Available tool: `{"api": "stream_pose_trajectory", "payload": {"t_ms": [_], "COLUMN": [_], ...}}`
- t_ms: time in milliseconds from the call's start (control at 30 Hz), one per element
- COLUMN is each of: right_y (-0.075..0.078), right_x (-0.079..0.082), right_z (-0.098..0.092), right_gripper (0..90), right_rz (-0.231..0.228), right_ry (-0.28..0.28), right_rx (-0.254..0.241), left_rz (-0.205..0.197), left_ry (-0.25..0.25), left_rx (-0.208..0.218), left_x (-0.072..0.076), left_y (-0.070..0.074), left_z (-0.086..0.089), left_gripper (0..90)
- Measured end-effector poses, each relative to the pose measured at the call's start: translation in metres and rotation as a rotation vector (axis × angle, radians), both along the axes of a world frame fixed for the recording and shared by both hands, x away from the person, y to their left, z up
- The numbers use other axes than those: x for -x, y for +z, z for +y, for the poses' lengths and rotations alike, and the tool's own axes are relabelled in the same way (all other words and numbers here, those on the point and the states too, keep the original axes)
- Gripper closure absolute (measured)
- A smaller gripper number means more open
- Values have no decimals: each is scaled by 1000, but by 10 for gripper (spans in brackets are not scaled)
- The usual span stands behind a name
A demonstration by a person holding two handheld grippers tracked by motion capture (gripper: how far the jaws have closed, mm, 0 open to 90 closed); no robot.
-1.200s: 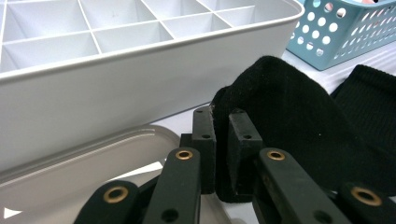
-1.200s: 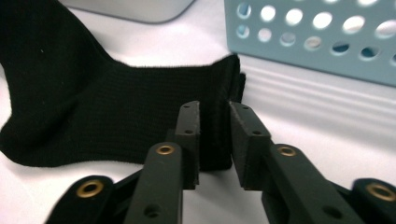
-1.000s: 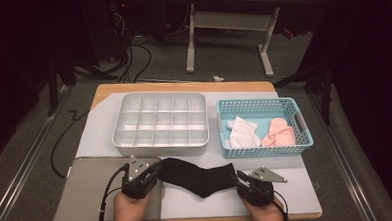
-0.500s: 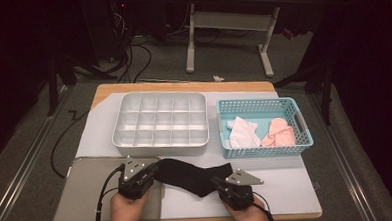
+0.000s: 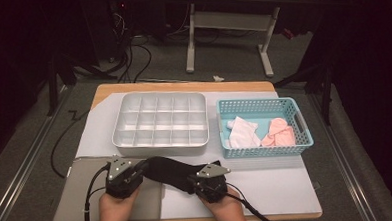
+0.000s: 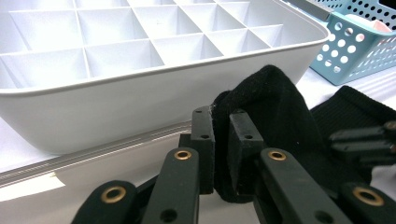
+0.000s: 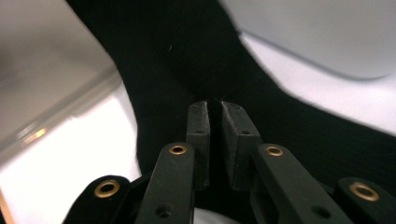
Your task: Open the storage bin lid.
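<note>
A black sock point(image 5: 169, 170) lies across the front of the table between my two grippers. My left gripper point(image 5: 142, 169) is shut on the sock's left end; in the left gripper view the pads point(image 6: 243, 140) pinch a raised fold of the sock point(image 6: 275, 105). My right gripper point(image 5: 191, 183) grips the sock's right part. Its jaws have just been closing and then eased open a little. In the right gripper view dark fabric point(image 7: 177, 60) sits bunched between the nearly touching pads point(image 7: 198, 126). A hand holds each gripper.
A white compartment tray point(image 5: 160, 142) stands just behind the sock. A blue basket point(image 5: 266, 150) to its right holds a white cloth point(image 5: 242, 132) and pink cloths point(image 5: 280, 136). A grey board point(image 5: 83, 200) lies under my left hand at the front left.
My right gripper has slid left along the table toward the left gripper, and the sock between them has shortened. The left gripper has stayed in place.
</note>
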State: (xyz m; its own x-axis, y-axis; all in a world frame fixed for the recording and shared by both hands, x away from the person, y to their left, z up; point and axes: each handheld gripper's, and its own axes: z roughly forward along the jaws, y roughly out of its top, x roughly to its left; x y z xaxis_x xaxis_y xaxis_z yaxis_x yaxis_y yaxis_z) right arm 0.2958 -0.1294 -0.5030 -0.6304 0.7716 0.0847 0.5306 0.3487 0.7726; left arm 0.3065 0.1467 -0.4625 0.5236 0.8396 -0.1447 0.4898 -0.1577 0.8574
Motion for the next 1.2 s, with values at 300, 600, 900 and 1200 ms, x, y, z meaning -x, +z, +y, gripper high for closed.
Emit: {"api": "stream_pose_trajectory", "payload": {"t_ms": [300, 600, 900, 1200], "right_y": [24, 16, 13, 12], "right_x": [26, 39, 43, 40], "right_z": [-54, -62, -93, -93], "right_gripper": [783, 765, 765, 760], "right_rz": [-59, -66, -55, -59], "right_ry": [-108, -105, -178, -189], "right_rx": [-55, -56, -60, -64], "left_rz": [27, 47, 53, 27], "left_ry": [-131, -280, -333, -363], "left_rx": [31, -7, 0, 88], "left_x": [6, 1, -13, 2], "left_y": [2, -4, -11, -5], "left_z": [-44, -120, -159, -137], "left_gripper": [808, 811, 780, 538]}}
